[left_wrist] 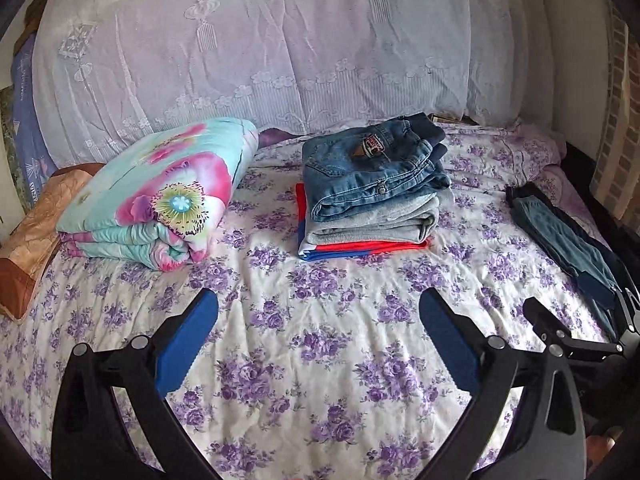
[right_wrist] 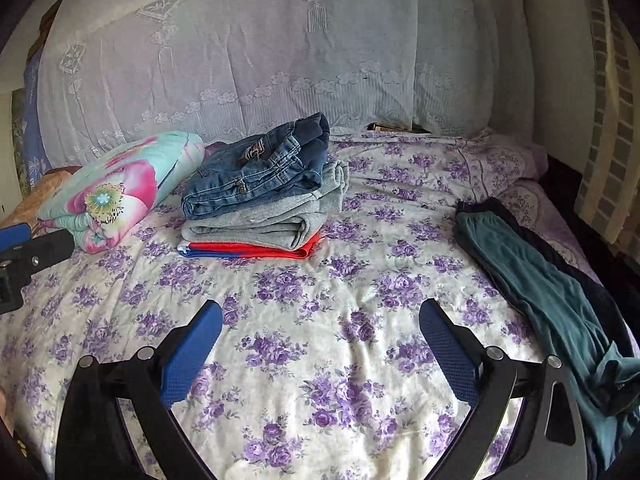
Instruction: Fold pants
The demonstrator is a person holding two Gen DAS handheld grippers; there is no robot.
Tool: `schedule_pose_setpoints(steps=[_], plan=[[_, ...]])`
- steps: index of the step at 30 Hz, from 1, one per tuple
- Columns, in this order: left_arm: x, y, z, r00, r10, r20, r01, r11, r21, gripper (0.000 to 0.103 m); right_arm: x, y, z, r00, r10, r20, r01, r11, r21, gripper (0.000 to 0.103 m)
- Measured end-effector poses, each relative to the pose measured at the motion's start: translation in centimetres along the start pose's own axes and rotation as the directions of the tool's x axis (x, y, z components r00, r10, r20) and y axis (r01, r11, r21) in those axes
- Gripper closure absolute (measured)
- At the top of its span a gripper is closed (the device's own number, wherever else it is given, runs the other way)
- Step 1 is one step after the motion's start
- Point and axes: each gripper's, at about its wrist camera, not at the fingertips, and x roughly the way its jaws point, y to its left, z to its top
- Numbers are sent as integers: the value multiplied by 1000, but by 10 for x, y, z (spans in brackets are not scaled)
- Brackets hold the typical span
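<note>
Evidently both claws, left claw (left_wrist: 318,332) and right claw (right_wrist: 320,340), are hovering apart and empty over the bed (right_wrist: 320,400), while unfolded teal pants (right_wrist: 532,280) are lying at right frame, awaiting pickup beside the folded stack (right_wrist: 260,208).

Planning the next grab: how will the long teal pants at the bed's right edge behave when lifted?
The teal soft-knit pants lie limp and creased, so probably floppy and light. Lifted at one point, they would likely drape and drag across the purple-flowered bedsheet.
</note>
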Motion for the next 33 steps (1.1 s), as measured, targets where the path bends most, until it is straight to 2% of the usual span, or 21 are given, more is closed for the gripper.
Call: schedule_pose_setpoints(steps=[4,11,16,21,33], plan=[[-2,-4,-3,999,36,12,-36,999,7,5,-2,1,-2,1000,-29,7,29,999,-21,4],[-1,-8,-6,999,46,23,-46,999,19,5,1,-3,-5,1000,-9,-8,9,1000,-6,4],[-1,-8,-7,1000,23,20,-23,1000,19,5,0,-2,-5,1000,-2,-7,2,1000,-7,4],[-1,-5,-7,998,63,26,-63,998,5,5,0,0,-6,1000,3,-6,-4,1000,-17,4],[4,-2,-7,999,46,-1,-46,999,-17,5,-1,4,-8,1000,8,-8,-8,1000,-19,4]])
